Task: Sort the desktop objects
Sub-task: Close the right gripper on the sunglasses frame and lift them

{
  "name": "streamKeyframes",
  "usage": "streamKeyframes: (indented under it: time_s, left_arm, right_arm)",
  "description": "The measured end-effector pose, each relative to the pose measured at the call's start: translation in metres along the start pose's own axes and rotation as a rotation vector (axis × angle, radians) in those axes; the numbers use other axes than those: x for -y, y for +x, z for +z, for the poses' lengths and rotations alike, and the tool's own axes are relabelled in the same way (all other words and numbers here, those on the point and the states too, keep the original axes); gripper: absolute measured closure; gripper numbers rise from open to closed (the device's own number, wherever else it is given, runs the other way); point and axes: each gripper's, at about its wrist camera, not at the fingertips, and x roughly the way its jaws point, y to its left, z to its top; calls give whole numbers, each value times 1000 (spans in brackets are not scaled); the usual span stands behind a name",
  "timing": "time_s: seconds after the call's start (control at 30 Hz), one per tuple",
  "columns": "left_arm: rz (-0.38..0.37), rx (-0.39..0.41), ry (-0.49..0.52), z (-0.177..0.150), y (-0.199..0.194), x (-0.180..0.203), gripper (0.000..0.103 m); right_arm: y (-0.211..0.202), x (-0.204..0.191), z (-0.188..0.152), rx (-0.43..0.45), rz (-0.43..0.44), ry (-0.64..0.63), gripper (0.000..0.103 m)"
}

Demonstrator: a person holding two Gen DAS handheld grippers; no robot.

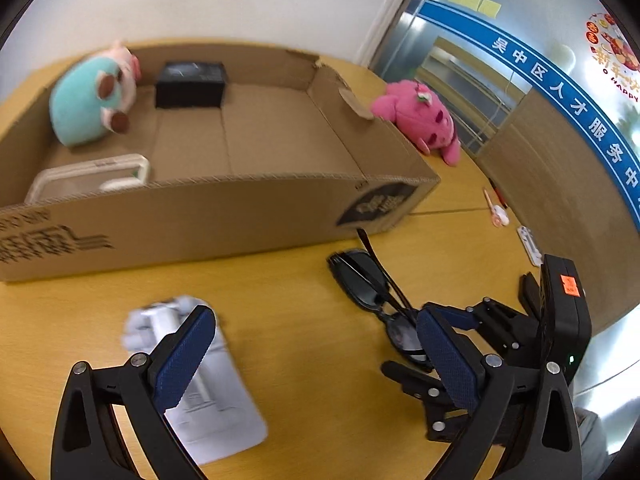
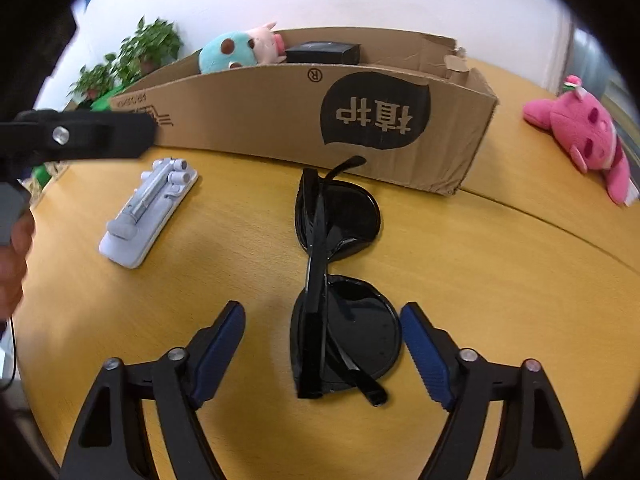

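Right claw (image 2: 322, 344) was spread apart, straddling the near lens of the folded black sunglasses (image 2: 336, 280) on the table (image 2: 500, 280) — nothing gripped. Left claw (image 1: 316, 356) gaped too, over the grey packet (image 1: 208, 392). Cardboard box (image 2: 280, 120) sat at 12 o'clock.

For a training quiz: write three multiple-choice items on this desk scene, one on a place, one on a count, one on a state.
1. Where does the pink plush toy lie?
A. inside the box
B. on the yellow wooden table beside the brown cardboard box
C. in a gripper

2. How many plush toys are inside the box?
A. one
B. two
C. three

3. How is the right gripper?
A. shut on the black folded sunglasses
B. shut on nothing
C. open around the sunglasses

Key: B, it lies outside the box wall; A, only the teal-and-pink plush is inside; C, both fingers stand apart from the frame.
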Motion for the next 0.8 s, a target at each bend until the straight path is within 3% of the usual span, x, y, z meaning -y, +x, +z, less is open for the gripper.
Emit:
streamKeyframes:
  time_s: [0.1, 0.23, 0.37, 0.43, 0.57, 0.67, 0.8]
  left_arm:
    - [-63, -49, -13, 0, 18, 8, 6]
    - [-135, -99, -35, 1, 40, 17, 13]
    - [-169, -180, -57, -1, 63, 23, 33]
    - [-186, -184, -37, -3, 68, 30, 35]
    - [-136, -178, 2, -7, 70, 38, 53]
    - [-152, -175, -24, -7, 71, 33, 57]
    - [-120, -168, -18, -10, 70, 34, 60]
  right_arm:
    - [-3, -7, -1, -9, -61, 3, 48]
    - [-6, -7, -3, -10, -74, 47, 48]
    - [-11, -9, -9, 10, -51, 79, 48]
    - [-13, -13, -13, 17, -46, 79, 48]
    - [-16, -15, -16, 25, -51, 98, 48]
    - [-19, -15, -18, 30, -46, 104, 48]
    - [-17, -19, -17, 28, -53, 85, 48]
